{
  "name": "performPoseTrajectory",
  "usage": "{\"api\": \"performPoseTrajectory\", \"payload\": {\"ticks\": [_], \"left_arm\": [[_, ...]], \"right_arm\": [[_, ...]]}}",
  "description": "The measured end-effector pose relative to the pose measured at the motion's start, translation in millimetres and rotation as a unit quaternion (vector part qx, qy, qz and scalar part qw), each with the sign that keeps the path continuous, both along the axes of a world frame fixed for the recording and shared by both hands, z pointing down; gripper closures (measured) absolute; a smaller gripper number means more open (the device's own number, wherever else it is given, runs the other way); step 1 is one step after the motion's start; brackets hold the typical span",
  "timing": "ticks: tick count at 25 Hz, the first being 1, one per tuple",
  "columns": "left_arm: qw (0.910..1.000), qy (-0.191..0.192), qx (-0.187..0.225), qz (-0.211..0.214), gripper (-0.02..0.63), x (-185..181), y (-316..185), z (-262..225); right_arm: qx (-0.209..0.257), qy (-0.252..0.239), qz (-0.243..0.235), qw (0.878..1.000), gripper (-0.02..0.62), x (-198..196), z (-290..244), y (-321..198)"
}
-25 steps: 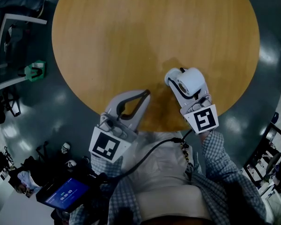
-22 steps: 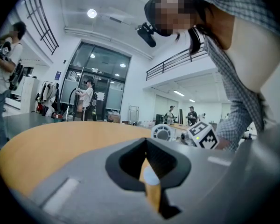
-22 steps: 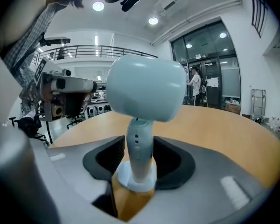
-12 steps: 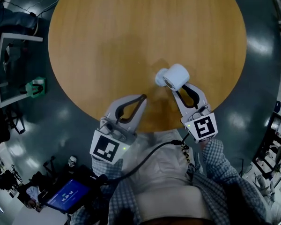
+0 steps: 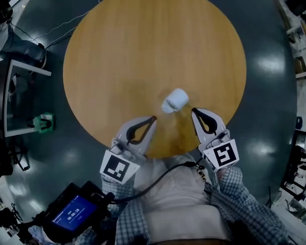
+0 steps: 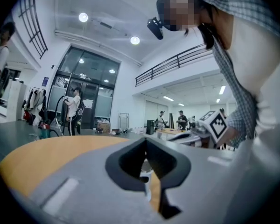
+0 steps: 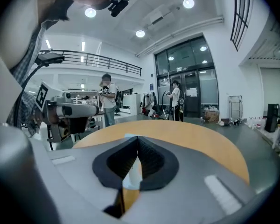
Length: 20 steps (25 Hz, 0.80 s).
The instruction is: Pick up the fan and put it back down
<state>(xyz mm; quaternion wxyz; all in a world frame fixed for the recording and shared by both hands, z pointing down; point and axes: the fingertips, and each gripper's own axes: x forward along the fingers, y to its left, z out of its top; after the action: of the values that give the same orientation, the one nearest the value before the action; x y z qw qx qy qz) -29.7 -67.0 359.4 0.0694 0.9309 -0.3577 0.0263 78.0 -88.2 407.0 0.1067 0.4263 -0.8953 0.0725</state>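
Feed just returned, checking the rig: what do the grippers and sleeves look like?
The left gripper and right gripper are light grey with black-lined jaws tapering to a point. Each carries a white cube with a black square marker. A black cable crosses the person's front. The sleeves are checked.

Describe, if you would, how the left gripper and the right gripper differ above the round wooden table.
In the head view the left grey gripper sits left of the small white fan and slants up-right; the right grey gripper sits right of it and slants up-left. Their marker cubes bear different patterns. The right gripper's jaws have just been closing on nothing. Both are shut, empty and clear of the fan on the round wooden table.
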Motion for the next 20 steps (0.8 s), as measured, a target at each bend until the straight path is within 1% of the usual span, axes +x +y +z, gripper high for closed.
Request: {"api": "performPoseTrajectory", "payload": {"ticks": [5, 11, 14, 17, 20], "left_arm": [[0.9996, -0.004, 0.029, 0.0, 0.606, 4, -4, -13], [0.9984, -0.003, 0.054, -0.012, 0.606, -3, -13, -37], [0.9975, -0.005, 0.069, -0.015, 0.606, -9, -19, -44], [0.997, 0.003, 0.075, -0.02, 0.606, -12, -19, -45], [0.9973, -0.003, 0.07, -0.019, 0.606, -11, -15, -41]], "right_arm": [[0.03, -0.038, 0.002, 0.999, 0.592, 1, -29, -18], [0.076, -0.059, -0.018, 0.995, 0.592, -12, -72, -39], [0.096, -0.064, -0.031, 0.993, 0.592, -24, -85, -48], [0.099, -0.063, -0.039, 0.992, 0.592, -33, -84, -47], [0.096, -0.068, -0.043, 0.992, 0.592, -34, -82, -42]]}}
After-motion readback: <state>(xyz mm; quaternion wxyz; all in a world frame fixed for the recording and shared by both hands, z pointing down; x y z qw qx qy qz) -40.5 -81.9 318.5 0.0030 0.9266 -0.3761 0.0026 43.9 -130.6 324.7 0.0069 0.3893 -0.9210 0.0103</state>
